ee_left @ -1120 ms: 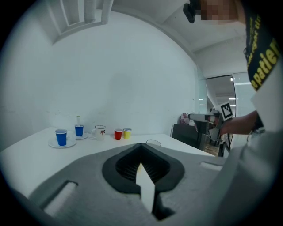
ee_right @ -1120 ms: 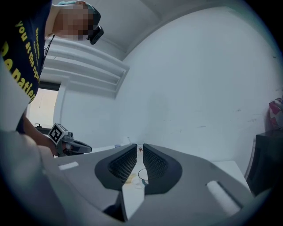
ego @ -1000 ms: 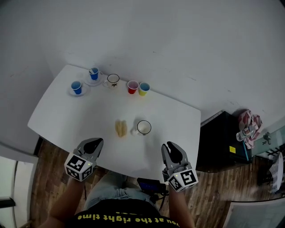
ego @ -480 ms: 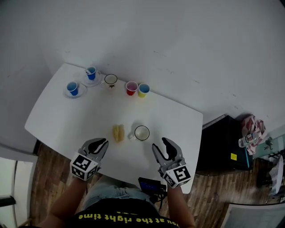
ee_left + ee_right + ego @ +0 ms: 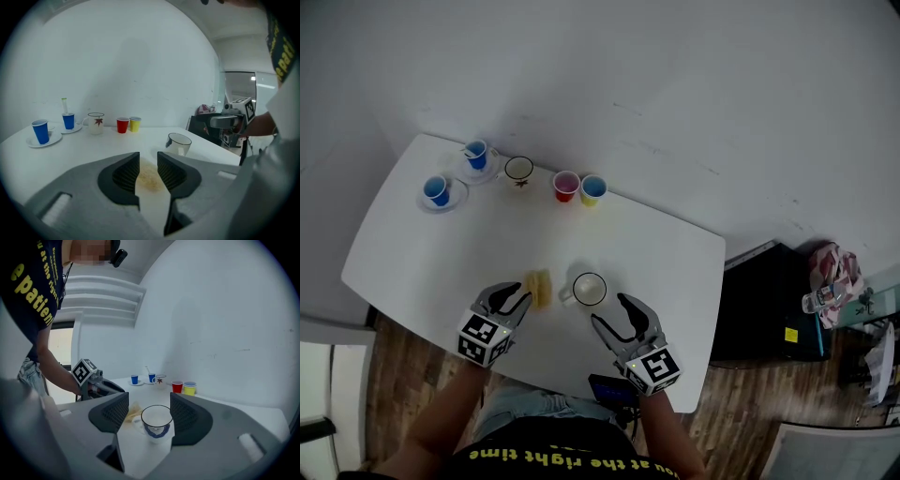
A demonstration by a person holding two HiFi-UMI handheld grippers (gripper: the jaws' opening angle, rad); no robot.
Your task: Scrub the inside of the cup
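Standing blue cups: blue cup [image 5: 437, 190] on a white saucer [image 5: 423, 201] at the upper left of the white table [image 5: 384, 253]; second blue cup [image 5: 476, 156] just right of it on its own saucer, with a thin stick [image 5: 64, 105] upright inside.
Left gripper [image 5: 521, 298]: lower left of centre in the head view, over the table's near edge, pointing up-frame at the sponge [image 5: 538, 288]; jaws slightly apart, just been opening, pads pressing on nothing.
Leaf mug [image 5: 518, 170]: pale, dark-rimmed, red leaf print, on the far edge right of the blue cups.
Sponge: yellowish, flat on the table just ahead of the left gripper's tips and just left of the cup [image 5: 589, 289].
Red cup [image 5: 566, 185]: far edge, right of the leaf mug.
Cup: white with a dark rim and a blue pattern, upright below centre, handle toward the sponge; lined up in the gap of the right gripper [image 5: 614, 315], untouched.
Yellow cup [image 5: 592, 189]: just beside the red cup.
Right gripper: lower right of centre; jaws wide apart, just been opening, gripping nothing.
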